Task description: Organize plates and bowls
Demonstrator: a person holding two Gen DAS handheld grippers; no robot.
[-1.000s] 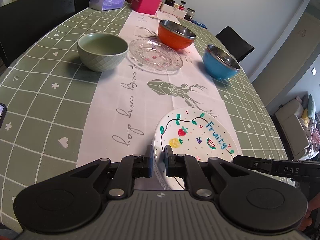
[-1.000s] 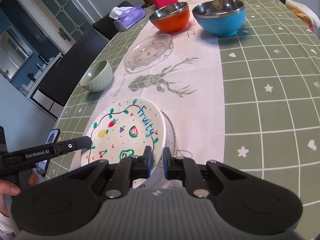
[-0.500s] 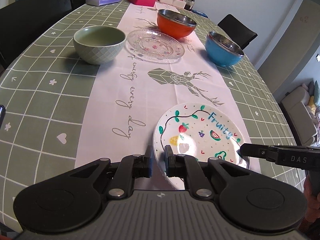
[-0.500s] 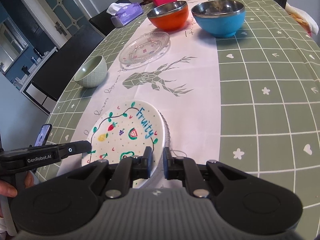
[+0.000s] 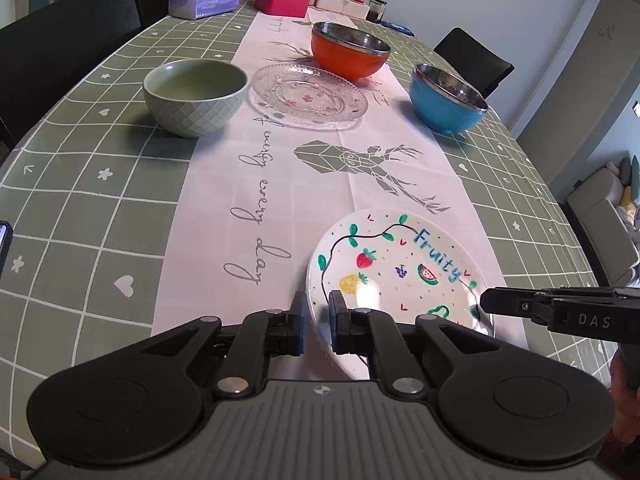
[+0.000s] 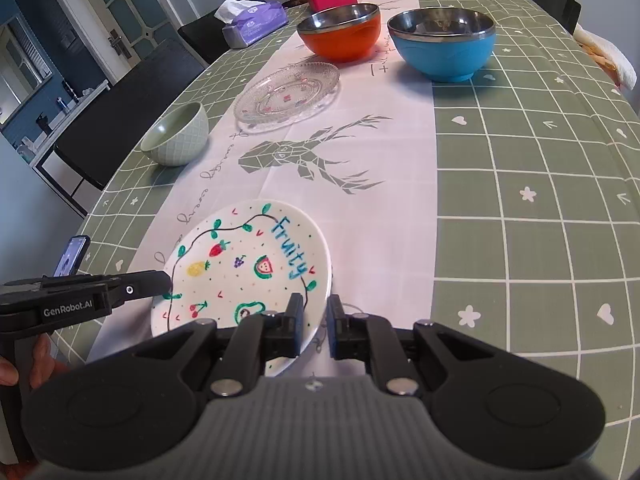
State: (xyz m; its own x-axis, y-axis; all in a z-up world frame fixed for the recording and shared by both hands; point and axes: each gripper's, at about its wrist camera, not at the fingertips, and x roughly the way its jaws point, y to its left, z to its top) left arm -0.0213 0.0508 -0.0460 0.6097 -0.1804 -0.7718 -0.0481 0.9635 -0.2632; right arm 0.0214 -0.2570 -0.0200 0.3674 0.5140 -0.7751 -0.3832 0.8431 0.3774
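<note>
Plates and bowls are sitting spread along a long dining table (image 5: 120, 184), and the painted "Fruity" plate (image 5: 400, 272) is lying nearest, on the pale runner at the near end. Both tongs are gripping it: the left gripper (image 5: 317, 322) is pinching the near left rim, its jaws narrow with the plate edge between them, and the right gripper (image 6: 311, 322) is clamping the near right rim, though its jaws have just been opening slightly, so that hold may be loosening. Whether the plate is resting flat or is lifted a little is hard to tell from these wide-angle views. Farther along the runner a clear glass plate (image 5: 307, 96) is lying in the middle, with a green bowl (image 5: 195, 96) just to its left, an orange bowl (image 5: 350, 54) beyond it and a blue bowl (image 5: 448, 100) to the right. The main risk is the glazed rim slipping from such thin edge grips if one side is letting go or rising before the other, tipping the plate or knocking it against the table.
</note>
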